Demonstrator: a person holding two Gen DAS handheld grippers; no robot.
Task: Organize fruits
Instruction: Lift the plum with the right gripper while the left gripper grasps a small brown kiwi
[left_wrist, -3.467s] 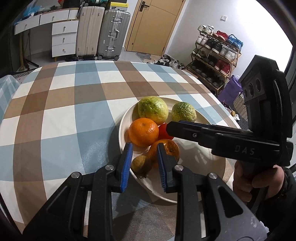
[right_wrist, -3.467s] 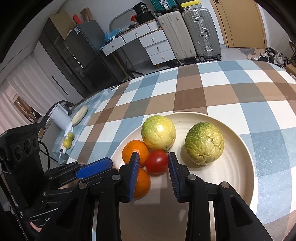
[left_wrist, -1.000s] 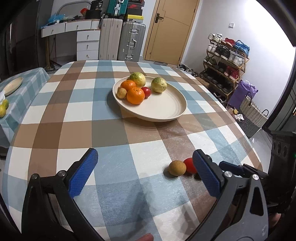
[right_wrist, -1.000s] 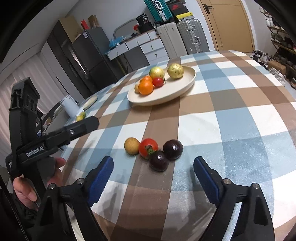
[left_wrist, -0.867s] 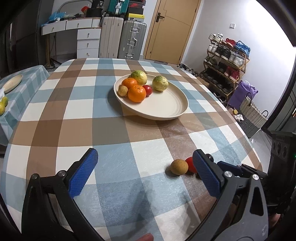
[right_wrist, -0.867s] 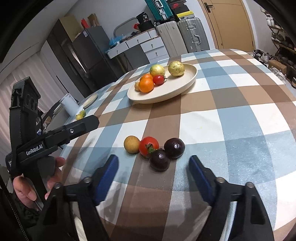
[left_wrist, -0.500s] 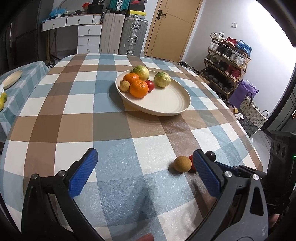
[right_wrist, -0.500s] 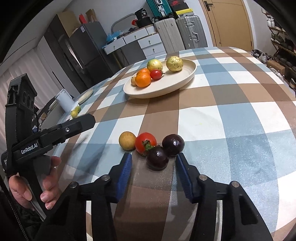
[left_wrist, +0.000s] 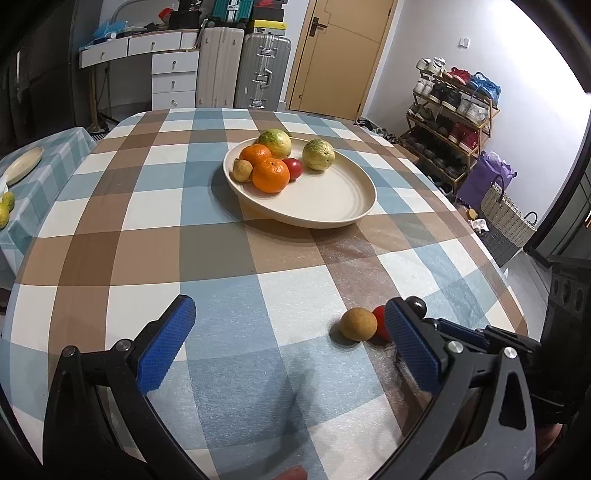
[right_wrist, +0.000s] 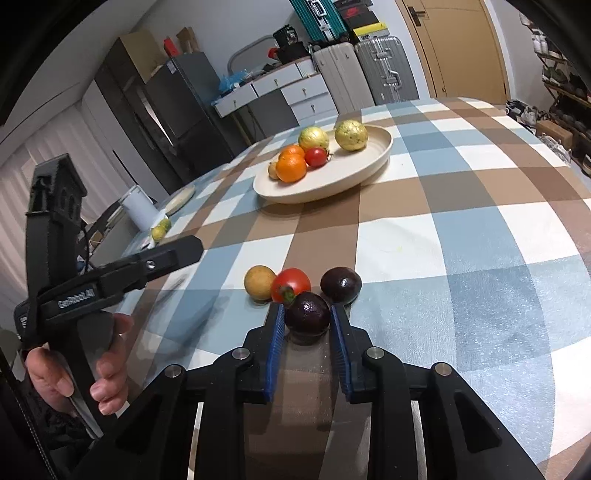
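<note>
Clamping: right tongs (right_wrist: 307, 319) on plum (right_wrist: 307, 313) | left tongs (left_wrist: 291, 347) apart | plums: 2

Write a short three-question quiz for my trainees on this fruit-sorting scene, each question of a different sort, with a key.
1. True or false: the right gripper is shut on the near dark purple fruit.
2. How many fruits lie on the plate? A) four B) six C) eight
3. Fill in: the left gripper stands ____ with nothing between its fingers.

Key
1. True; its blue pads press the fruit's two sides.
2. B: two oranges, two green-yellow fruits, a tomato on the plate and a small brown fruit.
3. open
</note>
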